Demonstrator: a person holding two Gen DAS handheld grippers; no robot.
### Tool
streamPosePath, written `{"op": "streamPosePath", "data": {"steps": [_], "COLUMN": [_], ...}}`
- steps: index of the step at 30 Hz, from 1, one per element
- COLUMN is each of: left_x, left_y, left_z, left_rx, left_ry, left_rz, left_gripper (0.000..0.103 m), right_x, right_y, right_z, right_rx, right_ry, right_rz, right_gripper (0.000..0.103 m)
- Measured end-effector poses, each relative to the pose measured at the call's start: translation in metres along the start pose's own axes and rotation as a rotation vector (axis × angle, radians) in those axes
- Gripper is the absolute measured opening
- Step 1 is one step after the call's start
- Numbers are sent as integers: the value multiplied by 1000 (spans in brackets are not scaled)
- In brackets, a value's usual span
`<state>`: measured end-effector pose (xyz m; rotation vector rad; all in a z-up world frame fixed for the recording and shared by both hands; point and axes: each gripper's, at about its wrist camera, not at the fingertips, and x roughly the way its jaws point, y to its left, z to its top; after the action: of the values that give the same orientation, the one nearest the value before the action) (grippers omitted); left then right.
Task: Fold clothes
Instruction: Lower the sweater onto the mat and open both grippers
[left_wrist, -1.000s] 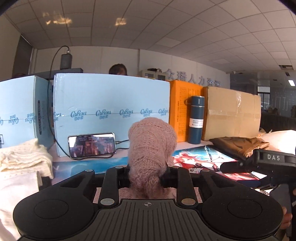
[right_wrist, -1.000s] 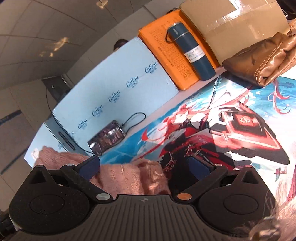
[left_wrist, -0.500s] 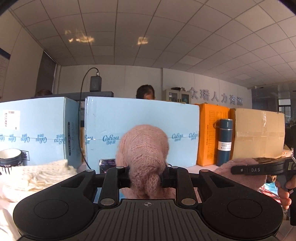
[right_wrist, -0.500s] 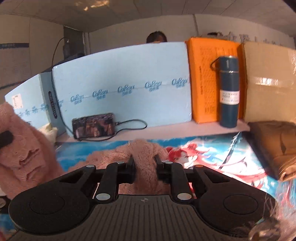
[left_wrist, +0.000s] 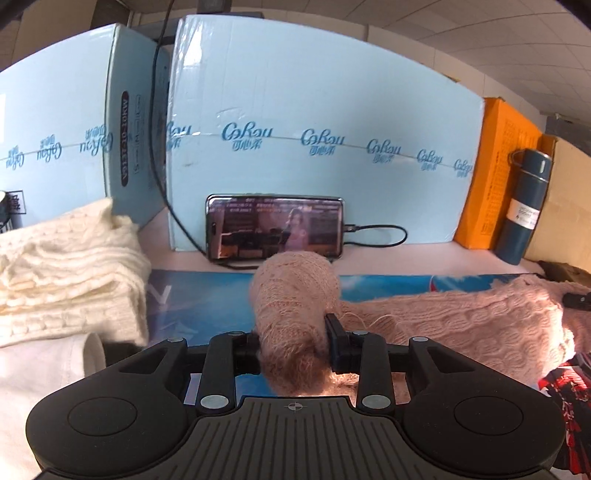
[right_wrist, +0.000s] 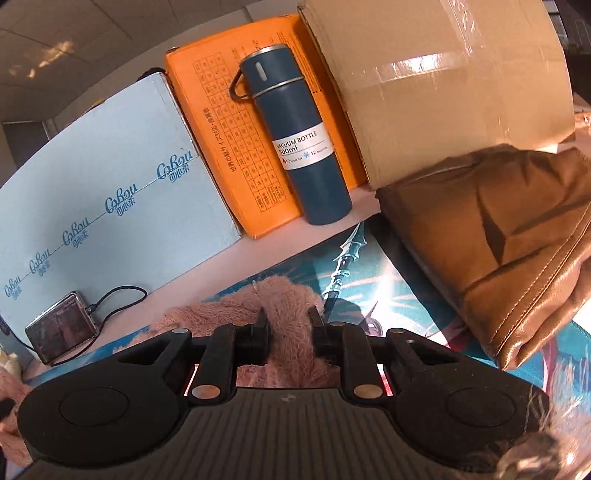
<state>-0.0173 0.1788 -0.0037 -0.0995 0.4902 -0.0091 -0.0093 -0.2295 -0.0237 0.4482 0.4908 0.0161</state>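
now my left tool (left_wrist: 293, 345) is opening around a bunch of pink sweater (left_wrist: 461, 325); my right tool (right_wrist: 288, 328) pinches the knit over the worktop (right_wrist: 406, 291).

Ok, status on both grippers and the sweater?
Left gripper opening, sweater bunched between jaws. Right gripper shut on sweater. Jacket close on right.

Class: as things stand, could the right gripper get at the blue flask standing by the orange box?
Probably not yet. The right gripper is shut on the pink sweater; the mat ahead looks clear up to the flask, but it must let go first.
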Motion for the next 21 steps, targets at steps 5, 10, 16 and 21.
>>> {"op": "streamPosePath", "data": {"steps": [5, 10, 16, 21], "left_x": [-17, -21, 10, 21], "left_y": [-4, -35, -46, -39], "left_z": [-4, -8, -9, -12], "left_rx": [44, 205, 162, 133], "left_ry": [-138, -145, 64, 123], "left_rz": [138, -91, -150, -136], "left_gripper": [80, 88, 88, 86], "right_x": [-3, -4, 2, 1], "right_y": [4, 2, 1, 2], "right_z": [-4, -6, -8, -9], "right_rx": [14, 60, 77, 66], "right_ry": [-11, -12, 15, 10], "right_rz": [-17, -11, -11, -18], "right_gripper": [28, 53, 60, 62]}}
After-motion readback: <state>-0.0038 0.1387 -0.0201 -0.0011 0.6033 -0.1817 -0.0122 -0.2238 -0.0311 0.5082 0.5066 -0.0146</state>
